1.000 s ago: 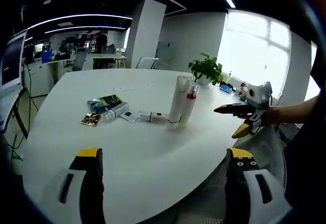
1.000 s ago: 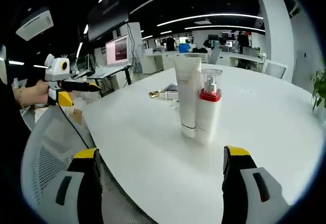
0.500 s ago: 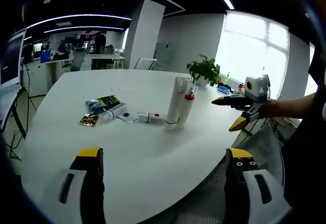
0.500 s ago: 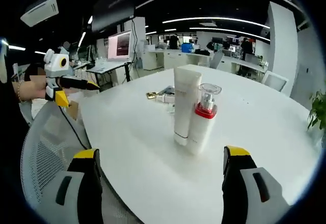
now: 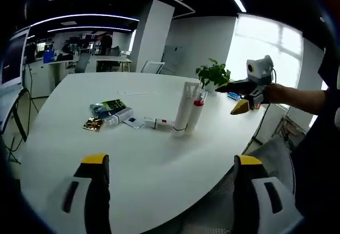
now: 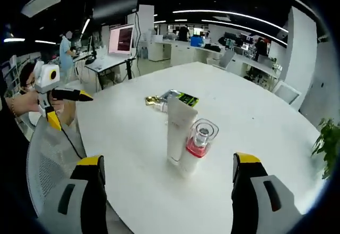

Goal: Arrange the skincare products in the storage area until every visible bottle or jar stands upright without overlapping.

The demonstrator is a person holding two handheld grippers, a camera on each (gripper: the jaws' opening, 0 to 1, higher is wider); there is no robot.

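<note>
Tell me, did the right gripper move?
Yes. In the left gripper view, the right gripper rose and moved toward the potted plant, which stayed on the table.

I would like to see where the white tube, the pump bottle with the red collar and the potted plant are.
white tube (image 6: 179, 125): right gripper view, middle of its body.
pump bottle (image 6: 197, 148): right gripper view, red collar.
potted plant (image 5: 213, 74): left gripper view, leaves.

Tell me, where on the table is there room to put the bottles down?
Bare white table lies between the left gripper and the upright white tube with its red-collared pump bottle. More lies behind them, toward the plant. It is crowded around the green packet and lying tubes.
</note>
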